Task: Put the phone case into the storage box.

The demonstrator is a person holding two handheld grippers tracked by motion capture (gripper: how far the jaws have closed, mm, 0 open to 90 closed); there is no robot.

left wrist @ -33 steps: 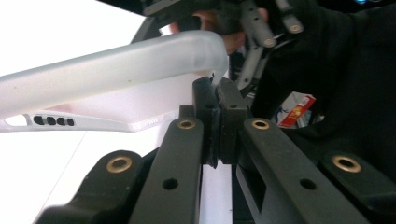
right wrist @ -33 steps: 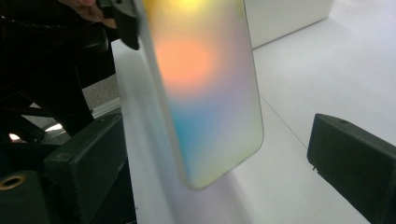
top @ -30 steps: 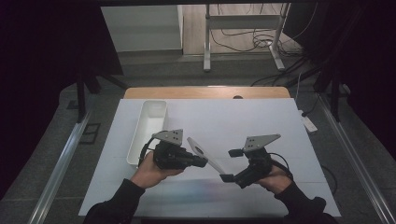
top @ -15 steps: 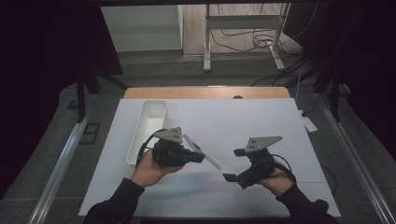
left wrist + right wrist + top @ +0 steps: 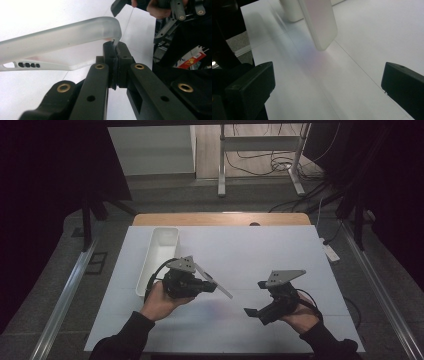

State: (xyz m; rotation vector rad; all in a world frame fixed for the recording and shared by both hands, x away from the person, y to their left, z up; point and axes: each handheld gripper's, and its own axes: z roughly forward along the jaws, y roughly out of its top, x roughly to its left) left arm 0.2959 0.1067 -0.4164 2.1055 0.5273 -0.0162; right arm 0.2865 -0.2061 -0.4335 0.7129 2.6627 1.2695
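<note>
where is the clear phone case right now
The clear phone case is pinched by one edge in the left gripper, held above the white table, just right of the white tray.

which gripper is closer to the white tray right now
Left. The left gripper, shut on the clear phone case, sits right beside the white tray. The right gripper, jaws open, is farther off across the table.

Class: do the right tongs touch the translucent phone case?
Apart. The right gripper view shows the right tongs wide open, with bare table between them and the phone case.
</note>
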